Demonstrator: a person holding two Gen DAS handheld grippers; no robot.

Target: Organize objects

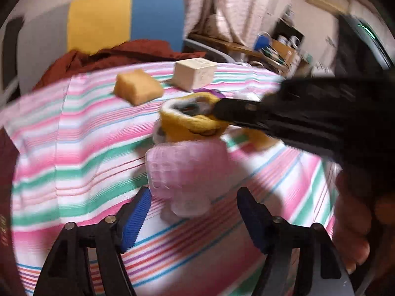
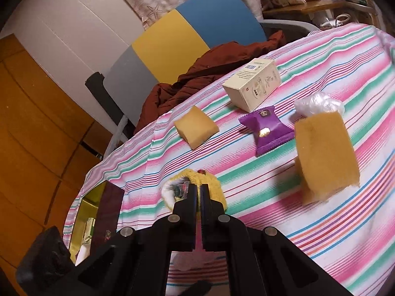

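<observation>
Striped counter [image 1: 74, 148] carries the scattered items. Pink ribbed cup [image 1: 187, 170] hangs upright just ahead of the left tongs [image 1: 195, 209], between their spread blue pads [image 1: 138, 217], not pressed by them. Yellow sock [image 2: 209, 187] sits in the cup's mouth, straight ahead of the right tongs [image 2: 198, 192], which are pressed together pinching its rim from above. Right hand is nearer the sock; left nearer the cup. Likely next: lift sock upward along cup's axis.

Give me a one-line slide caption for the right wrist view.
Right gripper shut on the yellow sock's cuff above a striped tablecloth scattered with sponges, a purple snack packet and a white box.
</observation>
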